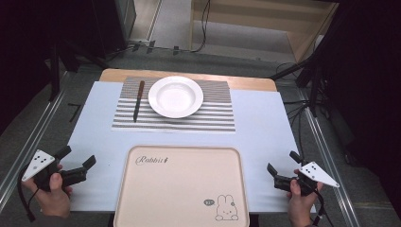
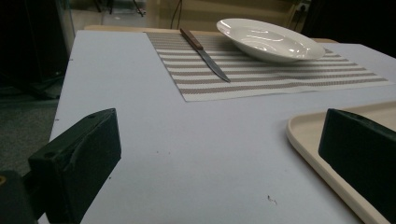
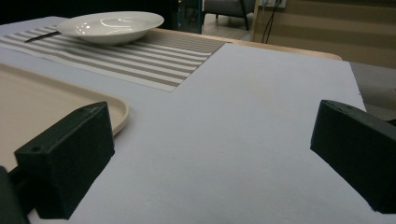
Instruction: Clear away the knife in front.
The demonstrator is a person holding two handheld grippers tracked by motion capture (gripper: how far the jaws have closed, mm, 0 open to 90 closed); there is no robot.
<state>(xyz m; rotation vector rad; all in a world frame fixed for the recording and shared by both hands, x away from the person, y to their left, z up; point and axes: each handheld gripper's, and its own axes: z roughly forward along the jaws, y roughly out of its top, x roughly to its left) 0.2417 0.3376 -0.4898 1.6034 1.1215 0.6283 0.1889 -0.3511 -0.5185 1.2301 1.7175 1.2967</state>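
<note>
Both grippers rest low at the bottom of the high view, the left gripper [image 1: 75, 161] and the right gripper [image 1: 279, 165] each with jaws spread wide and nothing between them. Between them lies the empty beige plastic tray [image 1: 182, 187] with a rabbit print. Upper centre, the white shallow ceramic plate [image 1: 176, 96] sits on a grey-striped woven placemat [image 1: 208, 118], with the wooden-handled table knife [image 1: 138, 100] just left of the plate. The plate is likely stiff, slick and breakable, best pinched at its rim; the knife is thin and lies flat, best taken by the handle. The tray's near edge is cut off.
</note>
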